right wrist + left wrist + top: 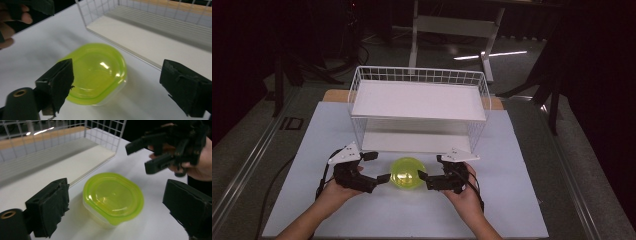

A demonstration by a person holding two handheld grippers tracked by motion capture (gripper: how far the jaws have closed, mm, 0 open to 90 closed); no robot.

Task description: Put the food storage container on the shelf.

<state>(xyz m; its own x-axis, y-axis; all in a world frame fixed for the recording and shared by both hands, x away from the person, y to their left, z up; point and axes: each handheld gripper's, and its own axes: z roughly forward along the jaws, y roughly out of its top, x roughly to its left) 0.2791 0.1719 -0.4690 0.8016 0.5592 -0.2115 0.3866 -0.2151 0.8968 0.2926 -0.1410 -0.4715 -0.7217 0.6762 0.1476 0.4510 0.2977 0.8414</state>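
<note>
Two handheld grippers are flanking a small container with a yellow-green lid [407, 172], which is sitting on the white table [512, 200] just in front of a white wire shelf rack [419, 102]. Left gripper [382, 167] is resting at the container's left side with its jaws spread wide, gripping nothing. Right gripper [428, 169] is mirroring it on the right, jaws likewise apart and empty, both pointing inward toward the container.

A white wire rack [419, 100] stands on the white table [512, 200]; a lidded yellow-green container [407, 172] sits just before it.
</note>
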